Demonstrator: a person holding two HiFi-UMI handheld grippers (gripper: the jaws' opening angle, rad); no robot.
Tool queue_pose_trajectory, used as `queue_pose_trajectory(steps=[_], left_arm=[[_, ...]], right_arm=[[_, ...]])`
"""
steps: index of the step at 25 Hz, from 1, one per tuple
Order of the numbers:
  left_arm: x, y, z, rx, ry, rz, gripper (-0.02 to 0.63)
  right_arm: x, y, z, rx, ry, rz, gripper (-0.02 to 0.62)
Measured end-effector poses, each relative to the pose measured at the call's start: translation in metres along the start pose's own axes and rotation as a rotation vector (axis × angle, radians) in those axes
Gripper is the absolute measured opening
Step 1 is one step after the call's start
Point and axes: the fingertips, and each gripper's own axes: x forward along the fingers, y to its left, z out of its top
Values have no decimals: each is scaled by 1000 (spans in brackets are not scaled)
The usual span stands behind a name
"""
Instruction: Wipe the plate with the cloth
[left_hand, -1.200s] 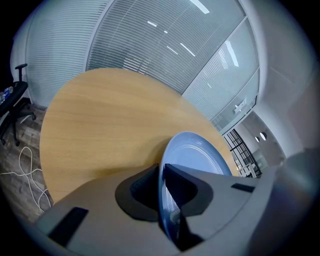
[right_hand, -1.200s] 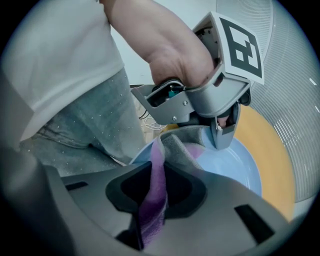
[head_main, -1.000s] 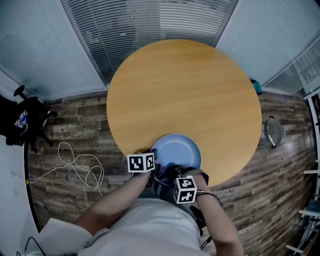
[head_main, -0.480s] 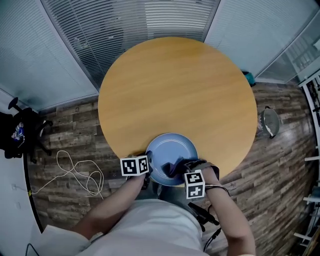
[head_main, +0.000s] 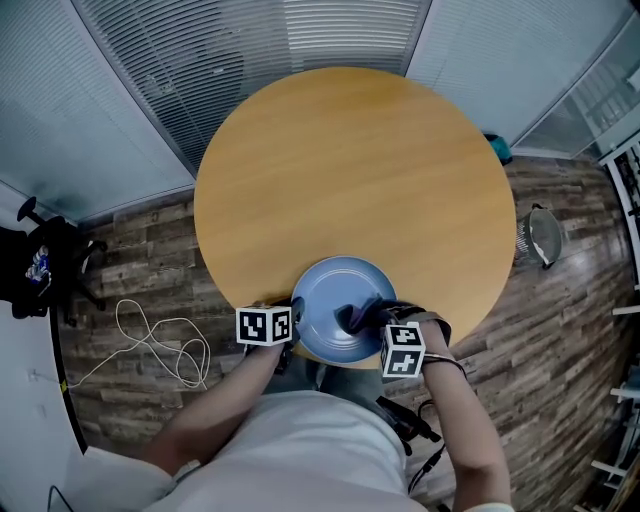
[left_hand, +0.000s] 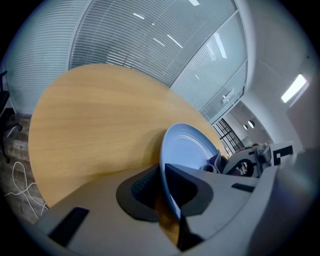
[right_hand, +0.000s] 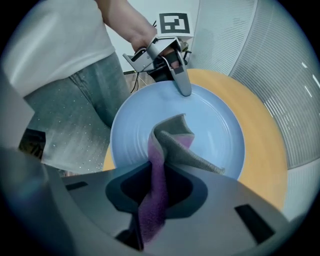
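Note:
A light blue plate (head_main: 335, 300) rests at the near edge of the round wooden table (head_main: 350, 170). My left gripper (head_main: 292, 318) is shut on the plate's left rim, with the rim (left_hand: 165, 165) pinched between its jaws. My right gripper (head_main: 368, 322) is shut on a purple and grey cloth (right_hand: 167, 145), which hangs from its jaws onto the plate's inner face (right_hand: 210, 125). In the head view the cloth (head_main: 355, 314) lies on the plate's near right part. In the right gripper view the left gripper (right_hand: 177, 75) grips the plate's far rim.
A white cable (head_main: 160, 340) lies coiled on the wood floor at left. A black chair base (head_main: 45, 265) stands at far left, and a small bin (head_main: 545, 235) at right. The person's torso and legs are close against the table's near edge.
My right gripper has carried the cloth rightward and onto the plate, from its near edge to its right inner part. The left gripper has kept its hold on the rim.

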Motion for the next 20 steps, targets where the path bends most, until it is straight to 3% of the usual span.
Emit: queue_pose_trajectory(steps=[7,12,20], left_arm=[[-1,-10,-2,-4,70,-153,35],[1,-10,-10,124,122,-64,41],[4,-8,-10,133,129,-25,40]], right_arm=[[-2,-4,-3,117,-35,20,77],[-5,-11,-4,262,-59,42,77],[-3,-20,-3,310,-57,35,77]])
